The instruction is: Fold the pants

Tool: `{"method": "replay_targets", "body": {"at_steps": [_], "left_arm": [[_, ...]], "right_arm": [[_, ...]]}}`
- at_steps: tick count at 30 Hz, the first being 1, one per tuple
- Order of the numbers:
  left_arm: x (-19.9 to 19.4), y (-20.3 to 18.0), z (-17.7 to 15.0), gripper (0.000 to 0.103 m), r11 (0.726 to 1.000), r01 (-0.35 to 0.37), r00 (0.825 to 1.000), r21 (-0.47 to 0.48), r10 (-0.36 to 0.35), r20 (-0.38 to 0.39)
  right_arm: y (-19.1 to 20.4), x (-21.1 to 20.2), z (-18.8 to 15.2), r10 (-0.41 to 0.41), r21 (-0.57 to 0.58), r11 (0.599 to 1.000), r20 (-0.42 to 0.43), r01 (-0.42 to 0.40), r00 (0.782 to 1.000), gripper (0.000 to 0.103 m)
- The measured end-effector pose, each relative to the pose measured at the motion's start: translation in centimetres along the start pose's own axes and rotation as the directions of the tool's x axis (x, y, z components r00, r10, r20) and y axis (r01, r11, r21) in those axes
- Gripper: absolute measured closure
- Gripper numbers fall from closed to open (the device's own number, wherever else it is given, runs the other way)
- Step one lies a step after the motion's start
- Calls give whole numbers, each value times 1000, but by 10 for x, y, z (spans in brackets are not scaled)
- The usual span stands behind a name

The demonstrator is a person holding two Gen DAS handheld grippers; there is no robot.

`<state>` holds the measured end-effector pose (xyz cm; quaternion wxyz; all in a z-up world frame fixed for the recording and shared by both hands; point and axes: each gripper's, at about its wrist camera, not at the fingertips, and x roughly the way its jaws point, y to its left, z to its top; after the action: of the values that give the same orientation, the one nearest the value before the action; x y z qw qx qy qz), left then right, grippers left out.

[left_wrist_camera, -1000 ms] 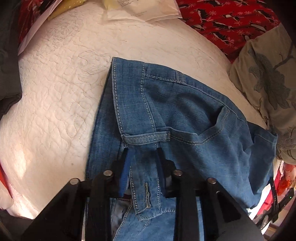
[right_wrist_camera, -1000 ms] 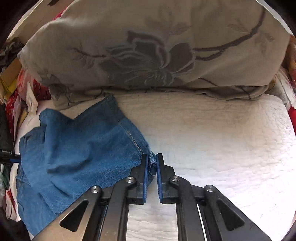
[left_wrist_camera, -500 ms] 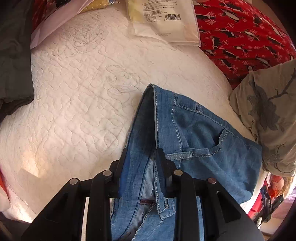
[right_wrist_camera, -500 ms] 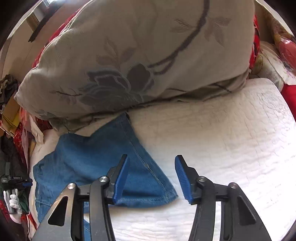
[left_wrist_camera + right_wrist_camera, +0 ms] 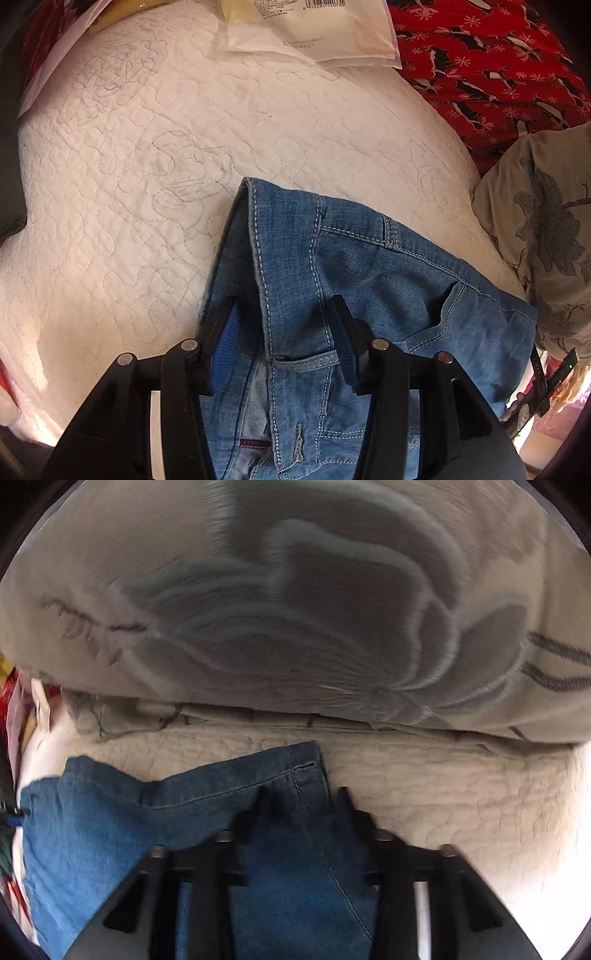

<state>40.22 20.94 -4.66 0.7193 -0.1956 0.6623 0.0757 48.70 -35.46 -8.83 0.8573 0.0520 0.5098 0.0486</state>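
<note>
Blue denim pants (image 5: 388,280) lie folded on a white quilt (image 5: 147,221), waistband and pocket facing up. My left gripper (image 5: 282,332) points down over the waistband and its jaws are opening. The fly edge and a belt loop lie between the blue pads (image 5: 225,343), which do not press on them. In the blurred right wrist view, the leg end of the pants (image 5: 110,812) lies near a pillow. My right gripper (image 5: 303,797) straddles the hem corner and its jaws are closing, with denim between the fingers and a gap still showing.
A large beige pillow (image 5: 295,609) with a grey flower print lies just beyond the hem, and it shows again as the pillow (image 5: 546,229) at the right. A plastic package (image 5: 314,29) and red patterned fabric (image 5: 498,74) lie at the quilt's far side.
The left jaws have widened and let go of the waistband, and the view has shifted across the quilt. The right gripper released the hem corner, opened wide, moved toward the pillow and narrowed over the hem.
</note>
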Motion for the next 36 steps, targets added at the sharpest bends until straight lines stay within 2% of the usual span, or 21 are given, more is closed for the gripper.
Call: {"method": "replay_targets", "body": {"at_steps": [3, 4, 5, 7, 9, 10, 12, 14, 15, 16, 17, 18, 19, 24, 29, 30, 36], "left_arm": [[-3, -10, 2, 57, 998, -61, 997, 1, 60, 53], [-1, -13, 4, 57, 997, -78, 995, -2, 78, 62], [2, -16, 8, 57, 995, -104, 992, -7, 105, 68], [15, -22, 16, 56, 988, -153, 987, -16, 154, 56], [17, -28, 20, 56, 985, -169, 983, -21, 170, 61], [15, -31, 21, 56, 987, -159, 985, -7, 159, 60], [1, -24, 19, 56, 997, -81, 996, -3, 81, 50], [-22, -5, 16, 56, 1000, 29, 997, -7, -29, 71], [-31, 6, 17, 56, 997, 72, 995, -15, -71, 75], [-37, 18, 19, 56, 994, 108, 992, -36, -105, 75], [-40, 29, 22, 54, 990, 130, 989, -60, -126, 72], [-40, 39, 26, 44, 987, 132, 990, -89, -126, 66], [-37, 46, 28, 38, 985, 123, 991, -122, -116, 61], [-10, 53, 31, 38, 978, 131, 991, -165, -131, 14], [6, 30, 32, 38, 988, 84, 996, -129, -87, -13], [7, 26, 33, 32, 990, 79, 997, -116, -81, -10], [13, -4, 40, 30, 996, 80, 996, -48, -81, -33]], "right_arm": [[6, -15, 0, -81, -74, 993, 94, 89, 992, 93], [1, -20, 2, -136, -61, 988, 133, 145, 982, 93], [-10, -23, 5, -145, -25, 988, 151, 151, 978, 93], [-28, -17, 8, -173, 43, 985, 124, 169, 977, 92], [-31, -6, 6, -232, 34, 973, 83, 230, 969, 91], [-32, -6, 5, -236, 32, 972, 73, 234, 969, 89], [-38, -21, 0, -169, 55, 985, 115, 163, 979, 88], [-50, -45, -6, -105, 108, 990, 159, 89, 982, 68], [-56, -54, -9, -78, 133, 990, 173, 55, 982, 53], [-61, -63, -11, -69, 152, 988, 185, 41, 980, 47], [-66, -70, -14, -66, 162, 986, 191, 35, 979, 47], [-69, -75, -15, -66, 165, 986, 190, 34, 980, 47], [-68, -77, -15, -66, 163, 986, 182, 36, 981, 47], [-69, -83, -18, -72, 151, 987, 149, 49, 986, 47], [-64, -61, -22, -46, 175, 984, 117, 25, 992, 47], [-63, -57, -21, -49, 172, 985, 111, 30, 993, 47], [-58, -41, -20, -43, 168, 985, 96, 26, 994, 47]]}}
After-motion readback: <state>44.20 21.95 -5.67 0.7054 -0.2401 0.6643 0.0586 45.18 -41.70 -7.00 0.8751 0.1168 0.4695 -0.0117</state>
